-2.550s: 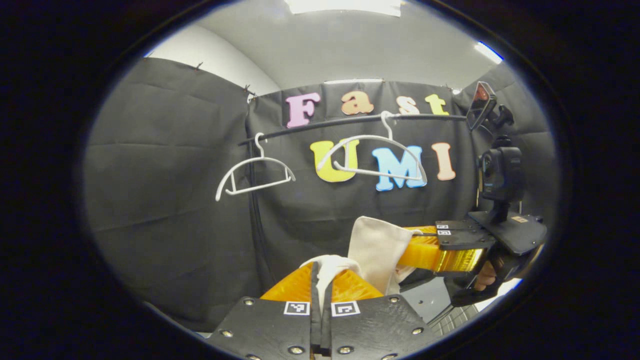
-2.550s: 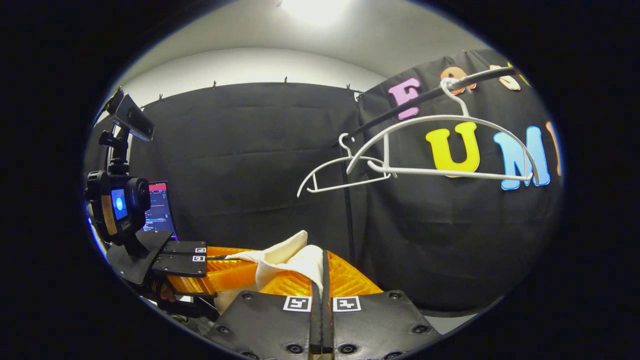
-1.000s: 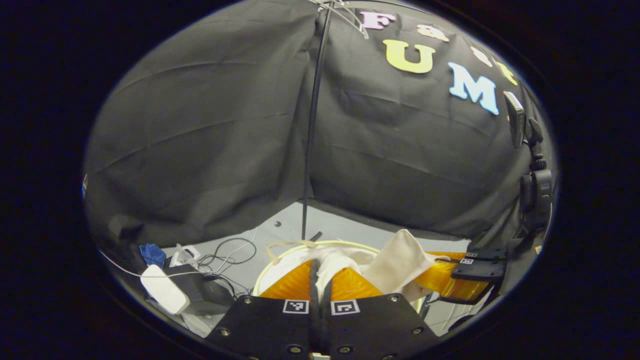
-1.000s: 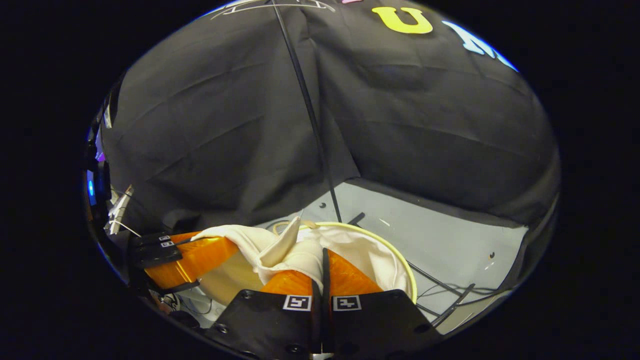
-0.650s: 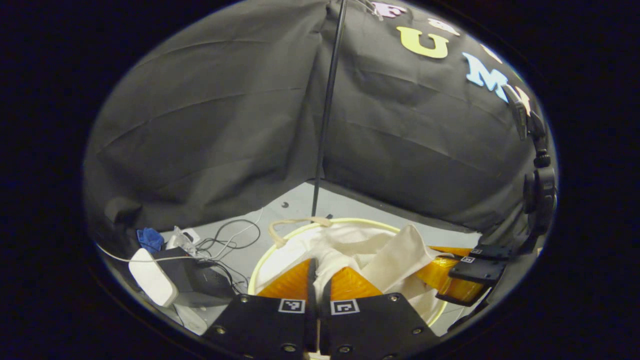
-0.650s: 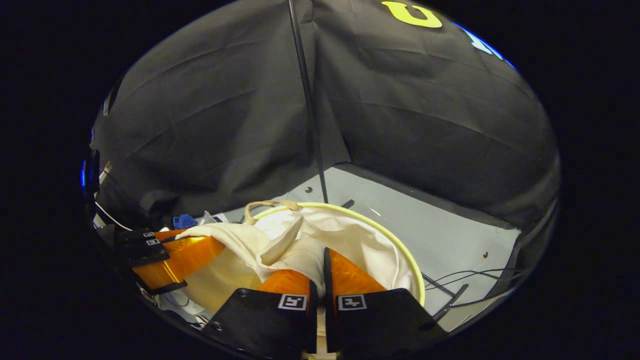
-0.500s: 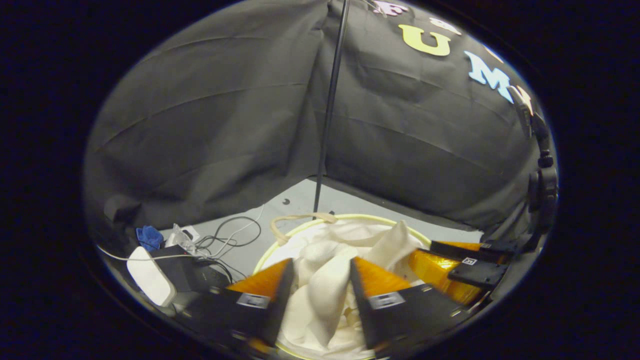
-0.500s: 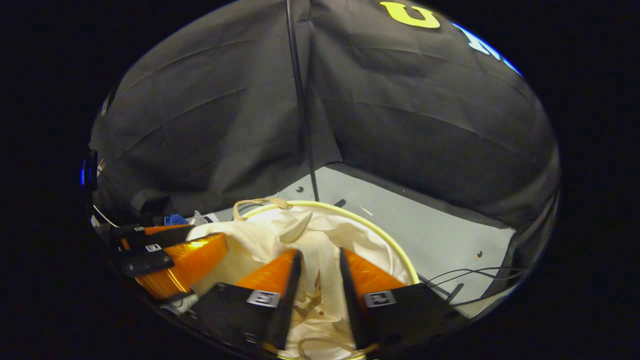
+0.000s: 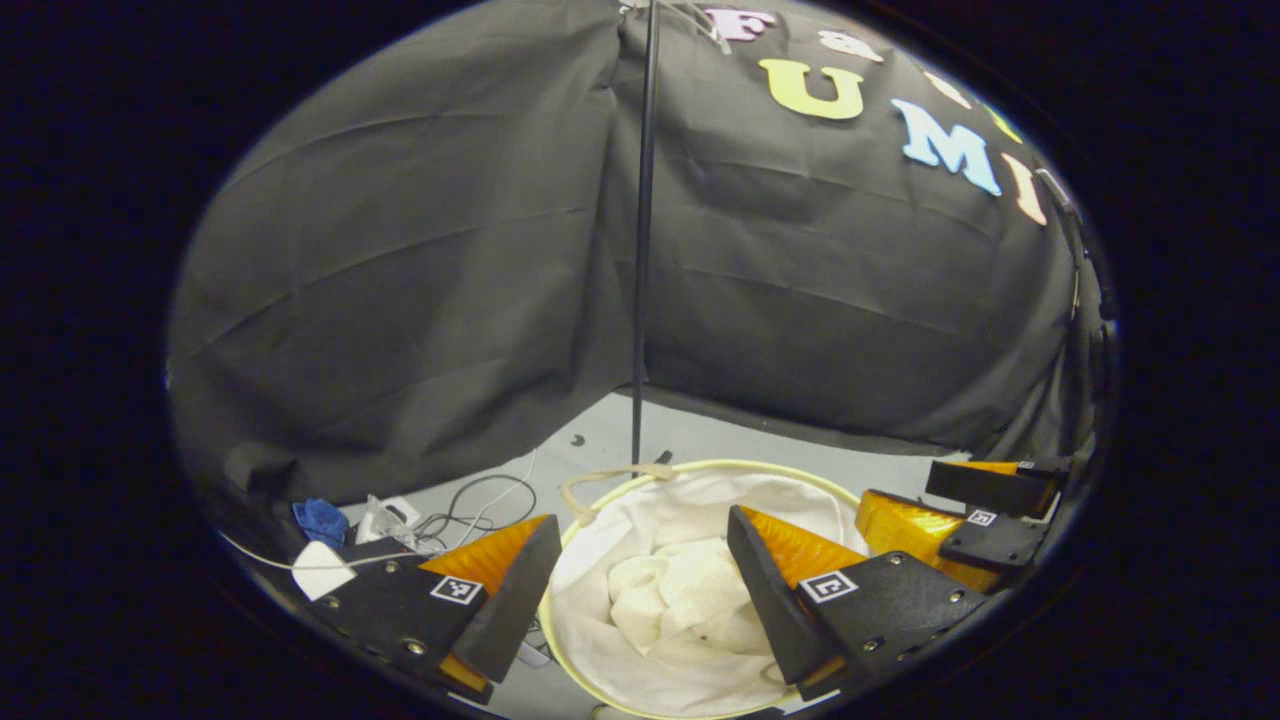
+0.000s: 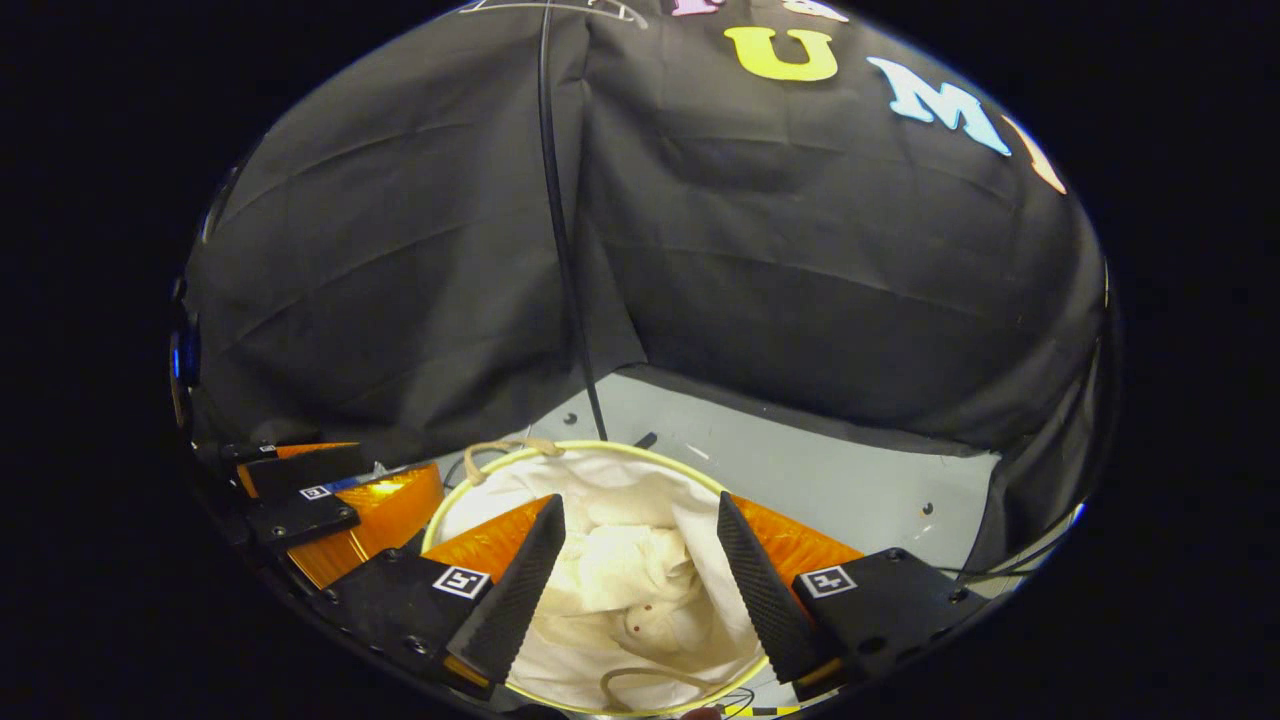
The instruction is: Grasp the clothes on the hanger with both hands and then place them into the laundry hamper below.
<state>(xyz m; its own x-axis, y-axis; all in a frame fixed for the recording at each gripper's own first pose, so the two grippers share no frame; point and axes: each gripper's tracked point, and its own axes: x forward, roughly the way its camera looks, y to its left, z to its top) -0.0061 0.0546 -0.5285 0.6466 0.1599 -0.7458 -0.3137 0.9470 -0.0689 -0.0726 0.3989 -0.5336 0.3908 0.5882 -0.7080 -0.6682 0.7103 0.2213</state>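
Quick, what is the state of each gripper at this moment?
Left gripper: open, holding nothing, above the clothes in the laundry hamper.
Right gripper: open, holding nothing, over the same hamper.

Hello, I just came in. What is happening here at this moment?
A person holds a gripper in each hand above a round laundry hamper on the floor. The pale clothes lie bunched inside the hamper. The left gripper and the right gripper are both open, with nothing between their fingers, so the clothes look delivered. To the hamper's left, cables and small devices lie on the floor.
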